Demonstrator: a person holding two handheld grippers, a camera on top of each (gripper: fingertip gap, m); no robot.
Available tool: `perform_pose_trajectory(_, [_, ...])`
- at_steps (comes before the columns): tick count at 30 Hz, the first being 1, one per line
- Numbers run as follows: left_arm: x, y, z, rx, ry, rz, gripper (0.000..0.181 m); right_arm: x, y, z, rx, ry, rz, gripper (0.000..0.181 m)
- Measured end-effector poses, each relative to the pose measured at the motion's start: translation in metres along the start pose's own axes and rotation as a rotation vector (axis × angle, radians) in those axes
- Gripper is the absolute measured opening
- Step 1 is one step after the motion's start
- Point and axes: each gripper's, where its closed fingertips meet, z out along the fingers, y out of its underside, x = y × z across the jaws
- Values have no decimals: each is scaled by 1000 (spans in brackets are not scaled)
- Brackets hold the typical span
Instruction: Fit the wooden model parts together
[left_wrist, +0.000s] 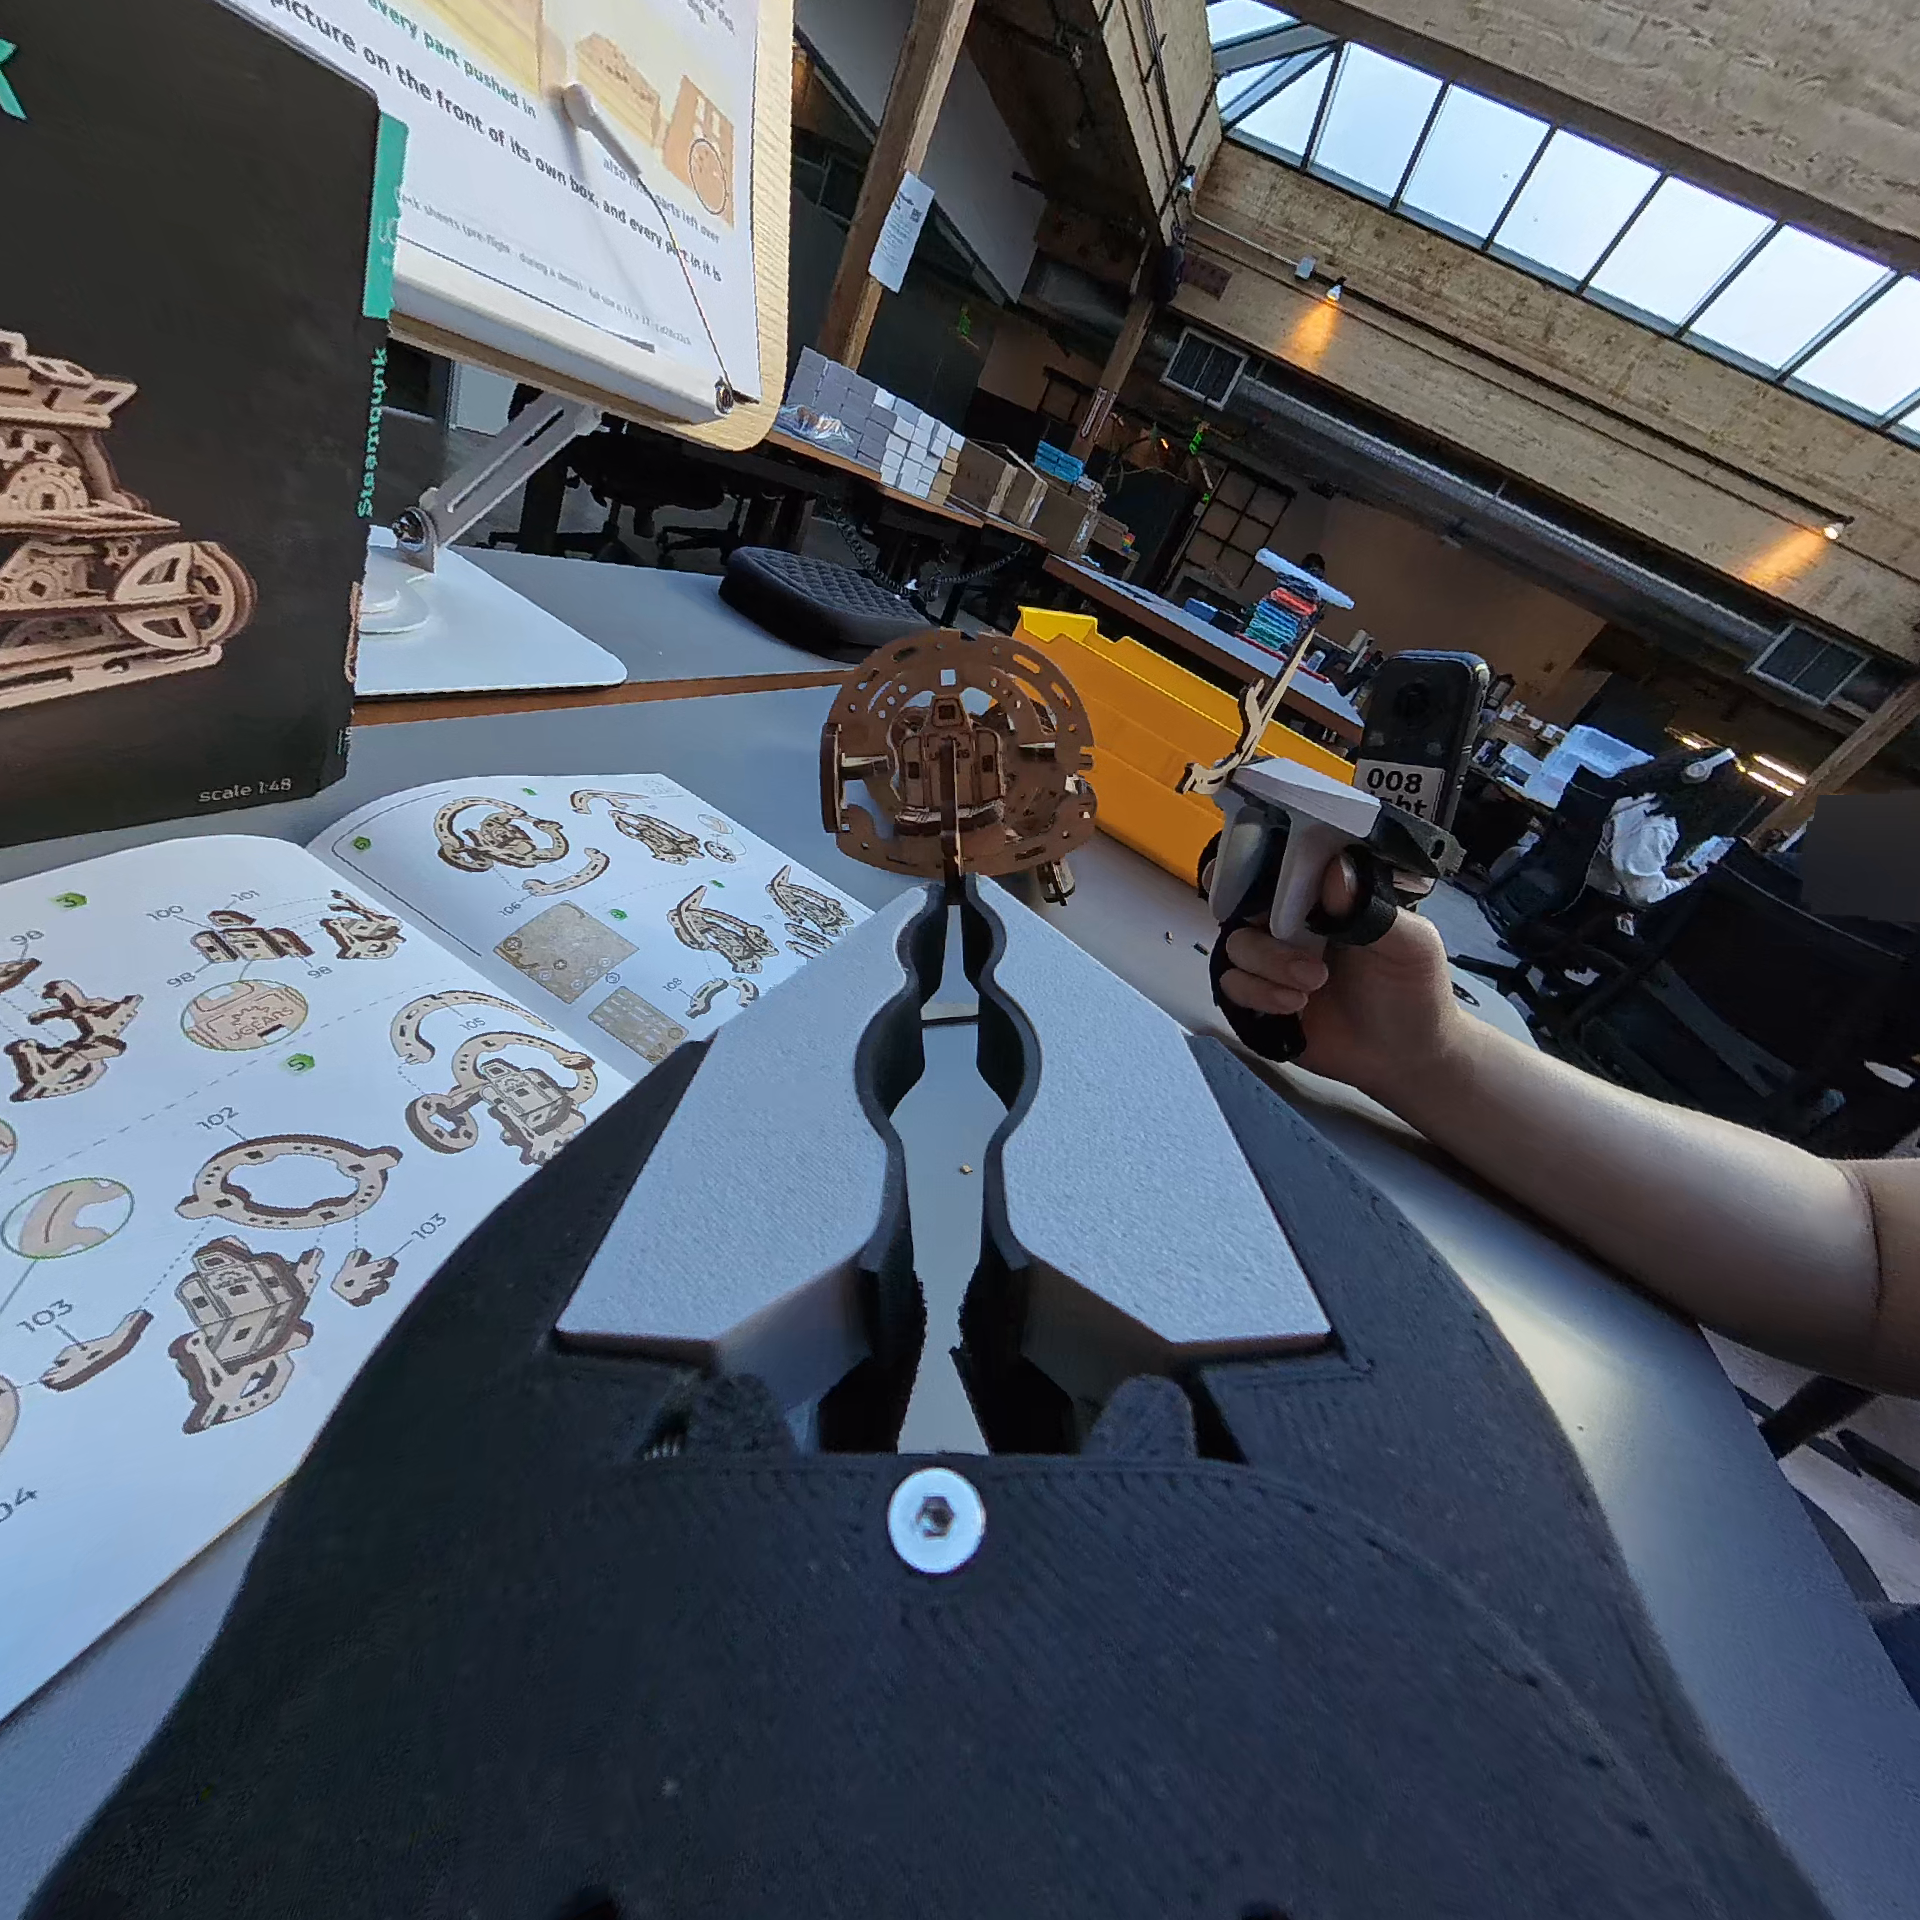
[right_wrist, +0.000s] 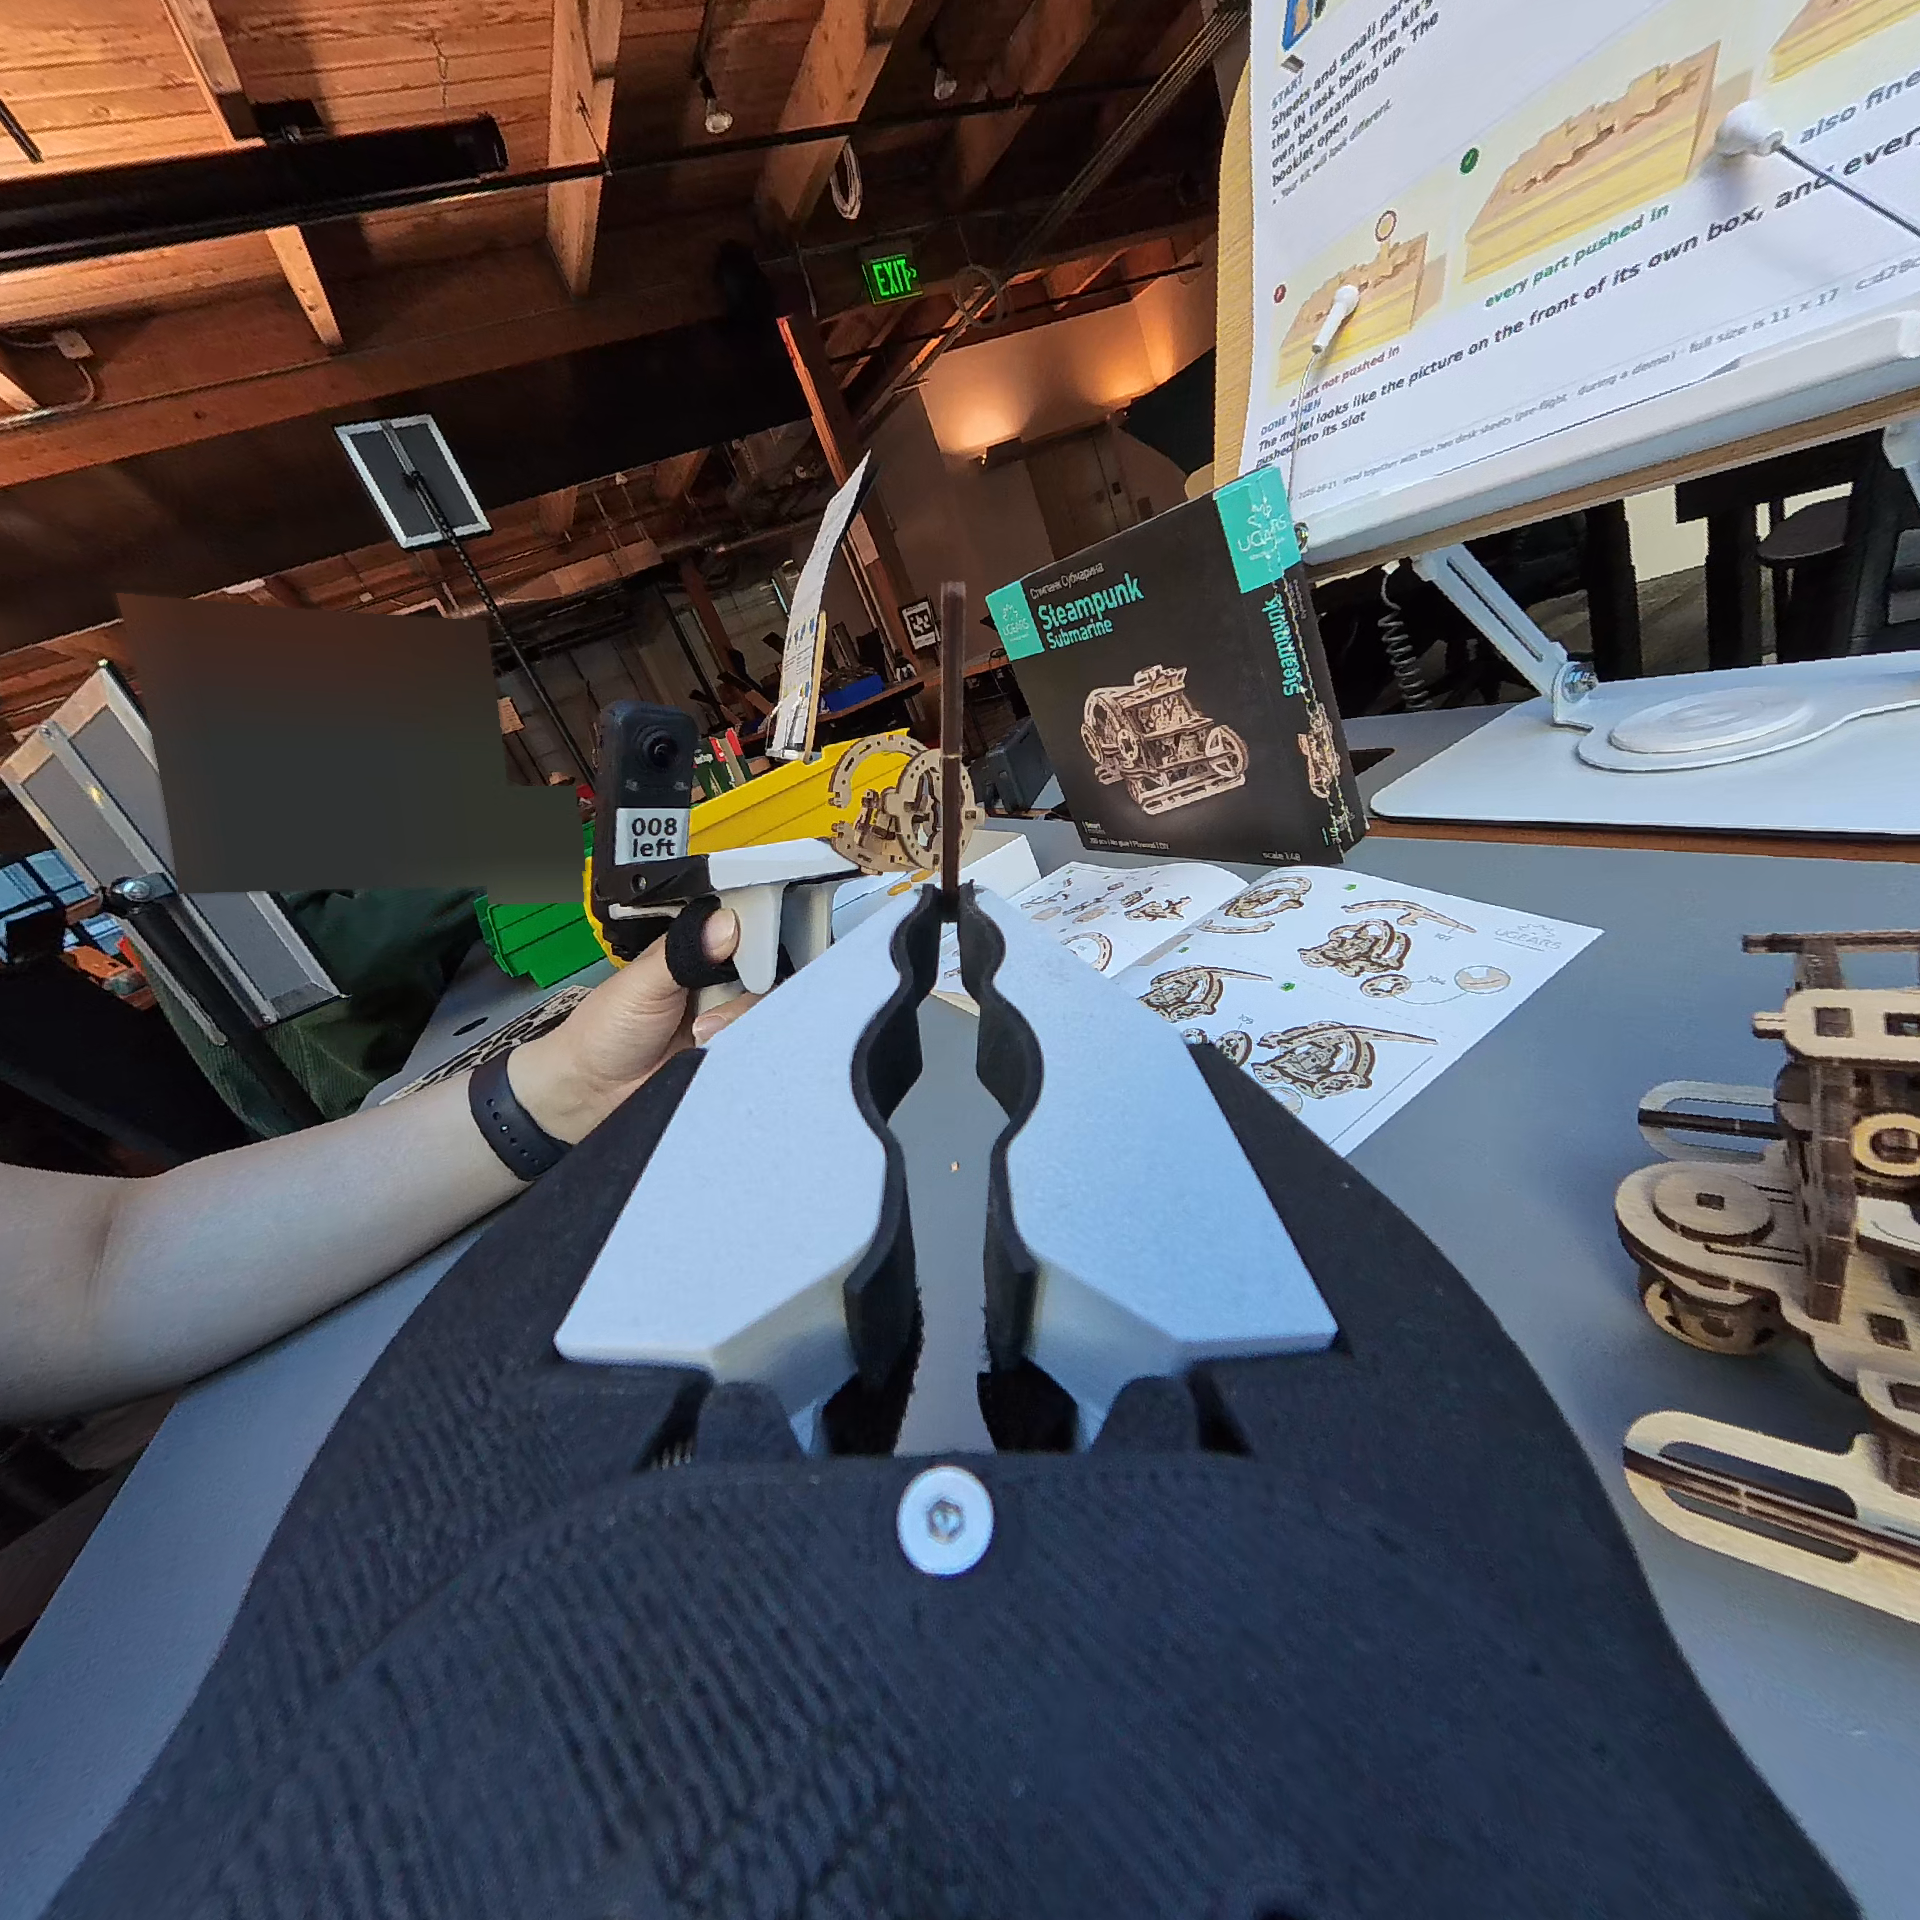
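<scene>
My left gripper (left_wrist: 953, 902) is shut on the lower edge of a round wooden sub-assembly (left_wrist: 961, 764) and holds it upright above the grey table. The same assembly shows in the right wrist view (right_wrist: 902, 808), held by the left gripper (right_wrist: 831, 857). My right gripper (right_wrist: 951, 902) is shut on a thin flat wooden piece (right_wrist: 951, 727), seen edge-on and standing upright. In the left wrist view the right gripper (left_wrist: 1221, 784) holds that curved piece (left_wrist: 1252, 722) to the right of the assembly, apart from it.
An open instruction booklet (left_wrist: 312, 1091) lies on the table at the left. The black kit box (left_wrist: 177, 416) stands behind it. A yellow bin (left_wrist: 1143, 748) is behind the assembly. A larger wooden model (right_wrist: 1797, 1247) sits at the right. A white stand (right_wrist: 1662, 727) carries an instruction board. The tips of one gripper are about 15 cm away from the tips of the other.
</scene>
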Motion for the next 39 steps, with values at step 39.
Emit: perform_pose_trajectory(39, [6,2,3,-120,-278,487,0,-3,5,3,-31,-11,-2,2])
